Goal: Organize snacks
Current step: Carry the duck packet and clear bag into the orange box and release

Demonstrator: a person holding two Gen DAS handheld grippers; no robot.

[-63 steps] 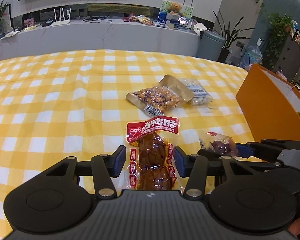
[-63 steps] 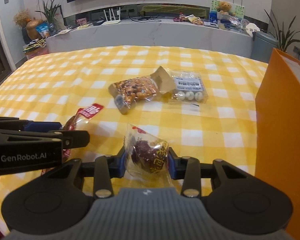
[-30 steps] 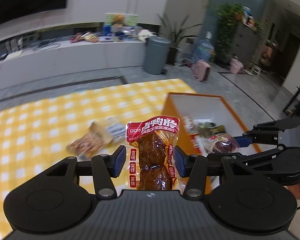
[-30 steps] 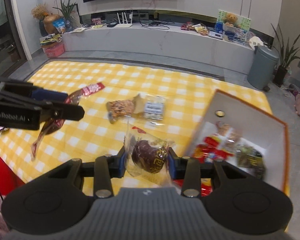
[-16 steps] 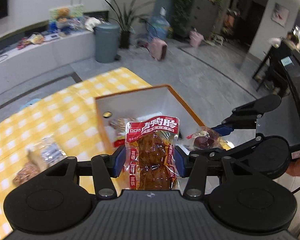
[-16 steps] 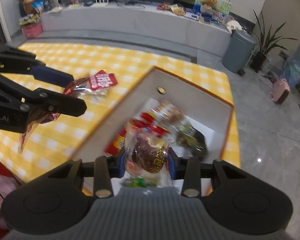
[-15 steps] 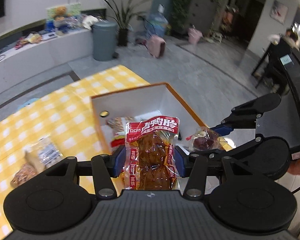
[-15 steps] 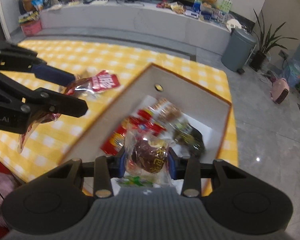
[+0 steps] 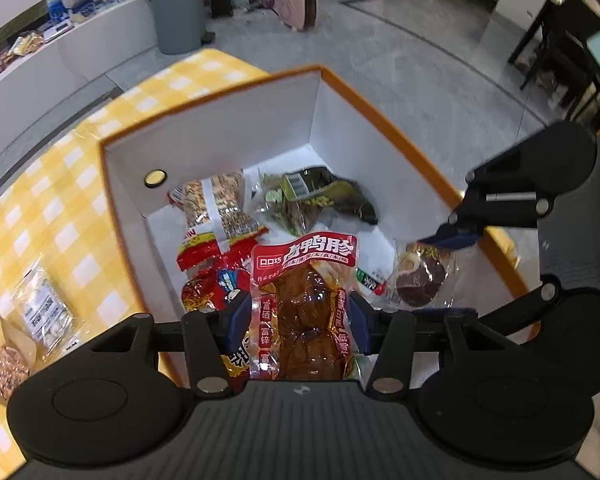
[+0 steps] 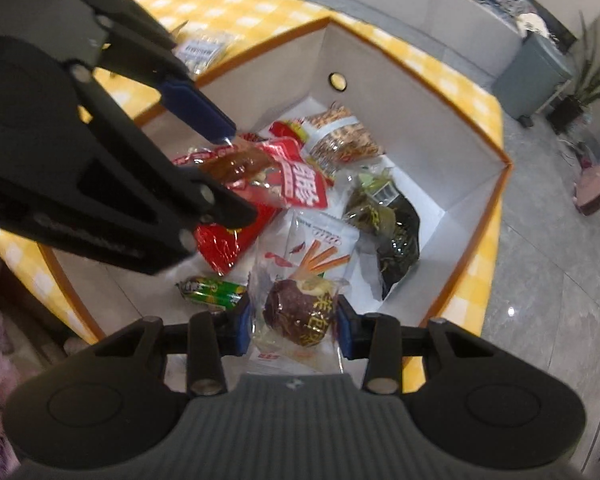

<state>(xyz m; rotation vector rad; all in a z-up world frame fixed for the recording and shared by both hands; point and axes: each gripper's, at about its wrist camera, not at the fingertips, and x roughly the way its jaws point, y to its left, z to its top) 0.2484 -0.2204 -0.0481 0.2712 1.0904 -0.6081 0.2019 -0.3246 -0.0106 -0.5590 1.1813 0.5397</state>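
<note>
My left gripper (image 9: 300,316) is shut on a red-topped pouch of brown braised meat (image 9: 304,304), held over the open orange box (image 9: 380,120) with white inner walls. My right gripper (image 10: 294,322) is shut on a clear packet with a dark round pastry (image 10: 300,312), also above the box. In the left wrist view the right gripper (image 9: 440,272) and its pastry packet (image 9: 420,280) hang at the box's right rim. From the right wrist camera the left gripper (image 10: 224,176) and its meat pouch (image 10: 268,176) show over the box's left half.
Inside the box lie several snacks: a peanut bag (image 9: 216,208), red packets (image 9: 212,268), a dark green pack (image 9: 328,196), a stick-biscuit bag (image 10: 324,248), a green roll (image 10: 212,294). Two packets (image 9: 40,312) lie on the yellow checked tablecloth (image 9: 60,208) left of the box. Grey floor surrounds the table.
Both grippers have moved from over the tablecloth to above the box and tilted downward, sinking toward its contents. Each still holds its packet.
</note>
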